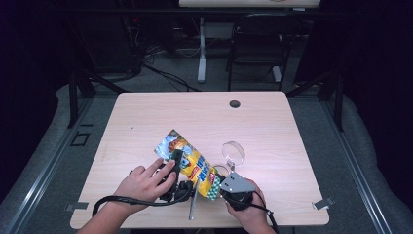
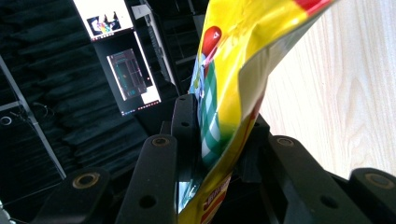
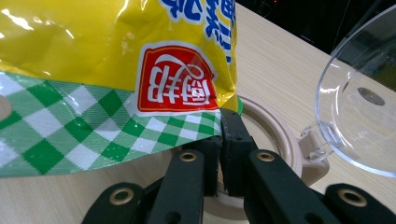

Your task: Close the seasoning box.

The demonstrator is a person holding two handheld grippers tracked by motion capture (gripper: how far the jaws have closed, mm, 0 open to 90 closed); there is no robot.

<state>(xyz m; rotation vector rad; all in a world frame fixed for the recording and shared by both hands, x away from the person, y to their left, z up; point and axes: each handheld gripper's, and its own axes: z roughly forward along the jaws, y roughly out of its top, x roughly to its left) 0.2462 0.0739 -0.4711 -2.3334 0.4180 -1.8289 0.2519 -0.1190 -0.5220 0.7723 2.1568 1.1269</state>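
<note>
I have the yellow snack bag (image 1: 191, 165) pinched from both ends, low over the near middle of the wooden table (image 1: 146, 117). My left gripper (image 1: 176, 161) is clamped on the bag's side, and in the left gripper view the foil (image 2: 233, 70) rises from between my jaws with the green-checked band pressed against one of them. My right gripper (image 1: 225, 185) has its jaws closed tight on the corner of the green-and-white checked strip (image 3: 93, 135) along the bag's end, just under the red logo patch (image 3: 177, 79).

Right behind that corner sits a beige round base (image 3: 275, 135) with its clear hinged lid (image 3: 359, 102) standing open, touching nothing of the bag that I can see but very close to my right jaws. A slim grey strip (image 1: 192, 207) lies near the table's front edge between my hands. The far half of the table is open wood up to the cable hole (image 1: 234, 104), and the left side is free as well.
</note>
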